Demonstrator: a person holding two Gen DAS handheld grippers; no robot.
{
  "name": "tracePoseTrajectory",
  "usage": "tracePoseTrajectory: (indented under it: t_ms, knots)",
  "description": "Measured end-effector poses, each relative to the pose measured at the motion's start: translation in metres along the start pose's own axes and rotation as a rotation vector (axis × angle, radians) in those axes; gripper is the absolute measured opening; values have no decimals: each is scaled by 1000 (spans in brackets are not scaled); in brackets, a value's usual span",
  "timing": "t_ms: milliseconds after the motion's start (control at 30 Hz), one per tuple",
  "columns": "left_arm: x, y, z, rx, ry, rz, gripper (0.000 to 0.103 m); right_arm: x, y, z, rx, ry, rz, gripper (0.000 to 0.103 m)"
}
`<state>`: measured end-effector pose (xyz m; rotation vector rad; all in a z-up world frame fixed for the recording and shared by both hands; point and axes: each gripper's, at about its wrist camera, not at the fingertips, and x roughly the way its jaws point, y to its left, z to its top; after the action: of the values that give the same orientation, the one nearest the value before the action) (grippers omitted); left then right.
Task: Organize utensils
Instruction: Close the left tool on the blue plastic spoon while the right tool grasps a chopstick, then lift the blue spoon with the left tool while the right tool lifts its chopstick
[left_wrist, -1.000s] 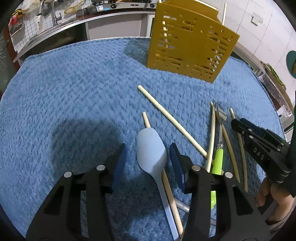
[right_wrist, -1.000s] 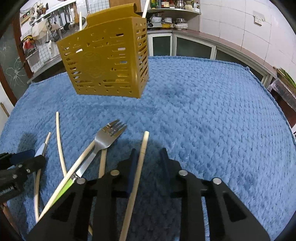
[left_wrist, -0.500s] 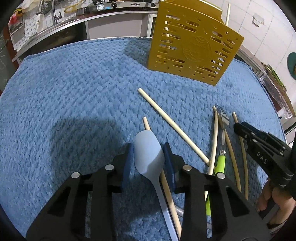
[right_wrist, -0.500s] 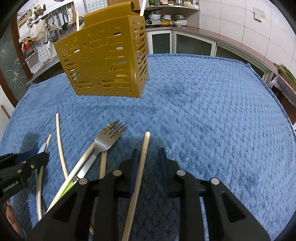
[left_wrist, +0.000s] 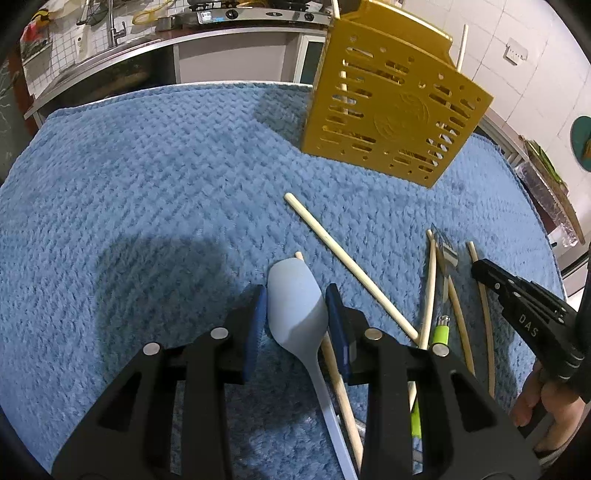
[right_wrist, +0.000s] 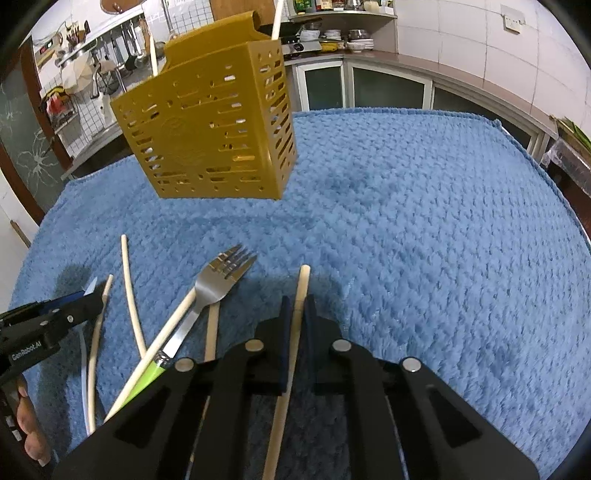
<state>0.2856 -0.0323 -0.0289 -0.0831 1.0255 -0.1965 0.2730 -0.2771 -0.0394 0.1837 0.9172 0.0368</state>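
My left gripper (left_wrist: 295, 306) is shut on the bowl of a pale blue spoon (left_wrist: 295, 314), whose handle runs back under the gripper. My right gripper (right_wrist: 296, 317) is shut on a wooden chopstick (right_wrist: 302, 288) that points forward between the pads. A yellow slotted utensil holder (left_wrist: 395, 114) stands at the far side of the blue towel, with chopsticks standing in it; it also shows in the right wrist view (right_wrist: 210, 136). A steel fork with a green handle (right_wrist: 218, 288) and several loose chopsticks (left_wrist: 347, 266) lie between the two grippers.
A blue textured towel (left_wrist: 147, 184) covers the table. Kitchen counters and a sink stand behind it. The right gripper shows at the right edge of the left wrist view (left_wrist: 524, 317). The left gripper shows at the left edge of the right wrist view (right_wrist: 48, 325).
My left gripper's jaws closed from wide open onto the spoon bowl. My right gripper's jaws narrowed onto the chopstick. Both views now sit a little higher over the towel.
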Motion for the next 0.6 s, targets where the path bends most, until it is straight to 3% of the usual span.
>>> tracePoseTrajectory:
  t_ms: [300,333,367,500,600]
  knots:
    - [-40,0,7,24,-120,6,27,-26,-5,4,19,-106,47,6]
    - [-44,0,9,30,-130,2,11,-29,-6,5,21,-119,53,6]
    - [-47,0,9,34,-134,-3,2,-33,-7,5,24,-131,62,6]
    - [-53,0,12,53,-155,-14,2,-43,-9,10,27,-151,71,6]
    - [-47,0,14,49,-123,-21,2,-45,-8,12,15,-142,66,6]
